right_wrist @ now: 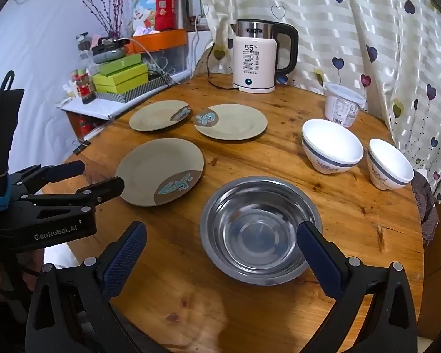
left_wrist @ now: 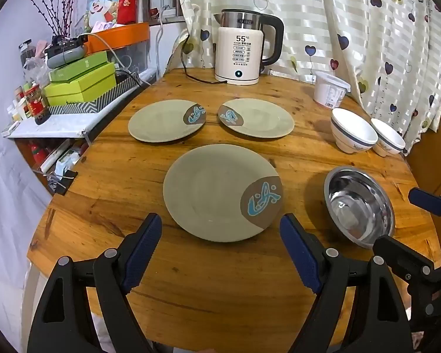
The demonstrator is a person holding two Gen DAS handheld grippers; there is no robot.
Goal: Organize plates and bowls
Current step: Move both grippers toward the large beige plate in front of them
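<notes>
Three grey-green plates with a blue fish mark lie on the round wooden table (left_wrist: 191, 279): a near plate (left_wrist: 217, 191), a far left plate (left_wrist: 164, 120) and a far right plate (left_wrist: 258, 117). A steel bowl (right_wrist: 255, 226) sits to the right of the near plate. Two white bowls with a grey band (right_wrist: 332, 144) (right_wrist: 389, 164) stand at the right. My left gripper (left_wrist: 220, 235) is open and empty, just short of the near plate's front rim. My right gripper (right_wrist: 220, 241) is open and empty, its fingers either side of the steel bowl's near part.
A white electric kettle (left_wrist: 241, 56) stands at the table's back by the heart-patterned curtain (left_wrist: 367, 44). A white plastic tub (left_wrist: 329, 91) sits at the back right. A cluttered shelf with green boxes (left_wrist: 79, 82) stands left of the table.
</notes>
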